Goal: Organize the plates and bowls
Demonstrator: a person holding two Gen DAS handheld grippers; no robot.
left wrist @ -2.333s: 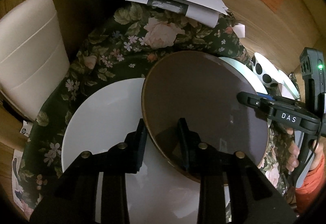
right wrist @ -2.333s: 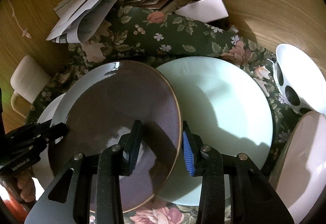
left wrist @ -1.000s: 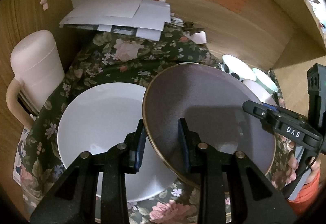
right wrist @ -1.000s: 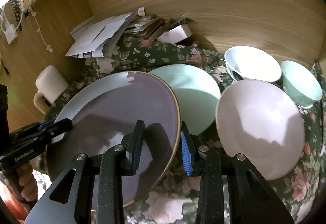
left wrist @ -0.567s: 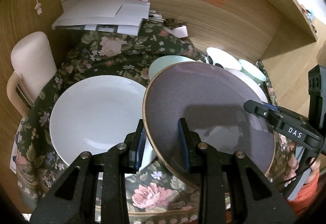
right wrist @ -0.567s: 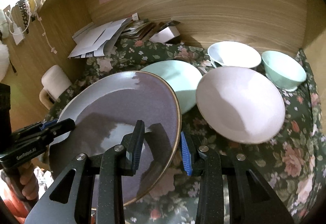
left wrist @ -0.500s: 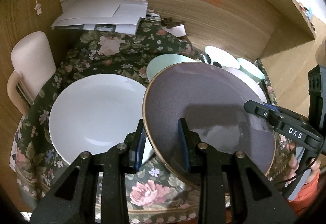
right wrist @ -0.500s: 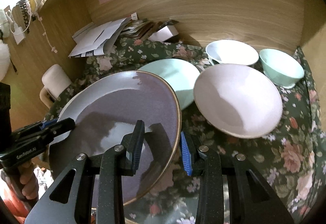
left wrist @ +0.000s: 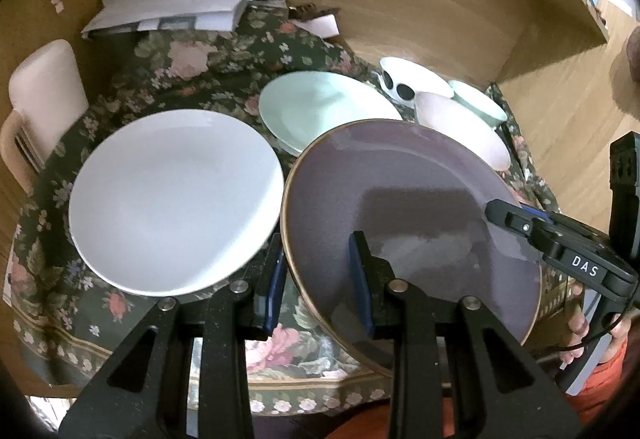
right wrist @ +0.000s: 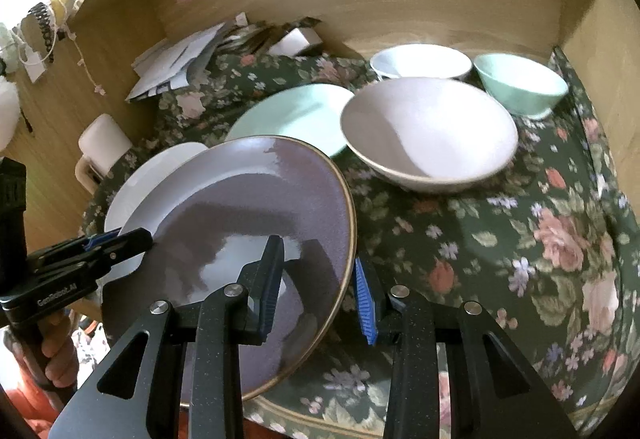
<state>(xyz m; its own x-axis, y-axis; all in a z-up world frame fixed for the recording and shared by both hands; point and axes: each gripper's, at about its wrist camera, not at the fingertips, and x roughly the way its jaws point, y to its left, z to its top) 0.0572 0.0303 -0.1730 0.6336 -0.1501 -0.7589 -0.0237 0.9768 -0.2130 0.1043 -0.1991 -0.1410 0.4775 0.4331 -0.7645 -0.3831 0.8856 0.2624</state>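
Left hand-held gripper [left wrist: 318, 271] and right hand-held gripper [right wrist: 320, 279] each clamp opposite rims of the purple plate [left wrist: 408, 207], sharing its weight above the table [right wrist: 500, 259].

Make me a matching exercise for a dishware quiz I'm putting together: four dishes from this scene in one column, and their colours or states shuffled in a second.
Dishes
1. large plate
2. flat plate
3. wide bowl
4. small bowl

States
A. mint green, by the right wall
B. white, lying on the cloth
C. purple, gripped at both edges
D. pale pink, largest of the bowls

Pairs: 1-C, 2-B, 3-D, 4-A
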